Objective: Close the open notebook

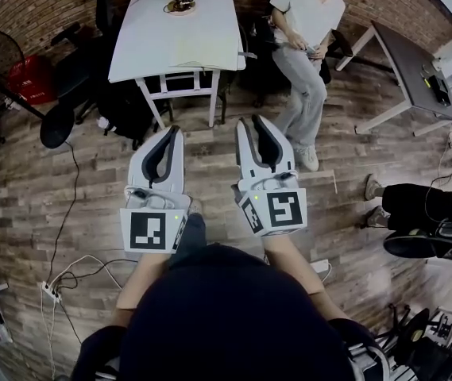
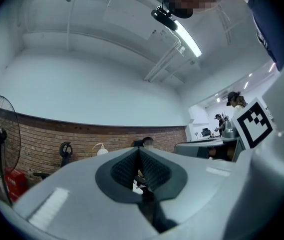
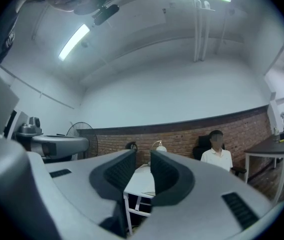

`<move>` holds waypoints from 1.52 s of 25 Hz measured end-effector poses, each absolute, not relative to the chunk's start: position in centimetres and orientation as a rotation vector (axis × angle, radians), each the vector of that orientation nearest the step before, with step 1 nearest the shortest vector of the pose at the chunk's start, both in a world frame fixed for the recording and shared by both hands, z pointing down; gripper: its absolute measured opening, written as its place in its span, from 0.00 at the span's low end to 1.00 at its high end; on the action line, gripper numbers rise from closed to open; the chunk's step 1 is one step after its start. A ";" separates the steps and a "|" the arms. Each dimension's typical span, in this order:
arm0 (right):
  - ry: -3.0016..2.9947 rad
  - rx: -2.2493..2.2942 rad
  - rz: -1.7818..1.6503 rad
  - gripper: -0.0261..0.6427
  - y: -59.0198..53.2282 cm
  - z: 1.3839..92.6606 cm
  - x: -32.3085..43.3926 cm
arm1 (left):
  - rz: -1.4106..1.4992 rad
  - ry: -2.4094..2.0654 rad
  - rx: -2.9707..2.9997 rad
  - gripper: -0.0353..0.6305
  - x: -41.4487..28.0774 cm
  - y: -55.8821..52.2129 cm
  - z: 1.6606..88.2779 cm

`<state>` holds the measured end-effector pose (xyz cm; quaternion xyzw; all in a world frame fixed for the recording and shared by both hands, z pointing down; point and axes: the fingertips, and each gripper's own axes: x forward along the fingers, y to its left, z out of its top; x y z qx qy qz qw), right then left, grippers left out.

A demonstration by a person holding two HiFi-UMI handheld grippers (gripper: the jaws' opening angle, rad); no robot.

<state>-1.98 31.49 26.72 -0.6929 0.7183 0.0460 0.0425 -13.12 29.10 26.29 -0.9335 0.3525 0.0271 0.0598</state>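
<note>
Facing white table (image 1: 170, 46), left claw (image 2: 139, 153) pressed together, right claw (image 3: 142, 160) slightly spread, empty.

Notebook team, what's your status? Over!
Left gripper jaws shut, right gripper jaws open, both empty. Notebook on white table, unreached. Wooden floor between.

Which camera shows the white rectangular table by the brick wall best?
The head view: the white rectangular table shows nearly its whole top from above. The right gripper view shows only a corner and legs between its jaws; the left gripper view barely a sliver.
</note>
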 end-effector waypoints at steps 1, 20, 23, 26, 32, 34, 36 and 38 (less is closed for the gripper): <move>2.193 -2.128 0.141 0.13 30.3 26.6 -1.9 | 0.082 1.061 -2.832 0.04 -13.1 27.9 26.2; 2.018 -2.301 0.114 0.13 18.9 28.4 1.2 | 0.161 0.858 -2.875 0.04 -10.2 14.1 26.9; 2.017 -2.309 0.119 0.13 17.2 28.4 2.0 | 0.164 0.852 -2.877 0.04 -9.4 12.4 27.0; 2.009 -2.309 0.109 0.12 15.1 28.7 3.3 | 0.158 0.850 -2.883 0.04 -8.3 10.4 27.3; 2.013 -2.297 0.081 0.13 9.7 29.6 6.5 | 0.117 0.858 -2.895 0.04 -5.0 5.3 28.1; 2.020 -2.288 0.082 0.12 7.5 29.4 7.7 | 0.073 0.870 -2.912 0.04 -3.8 3.4 28.3; 2.026 -2.281 0.092 0.13 5.4 28.9 9.2 | 0.085 0.876 -2.903 0.04 -2.5 1.5 27.9; 2.035 -2.272 0.098 0.13 3.4 28.5 10.8 | 0.142 0.882 -2.863 0.04 -1.2 -0.5 27.1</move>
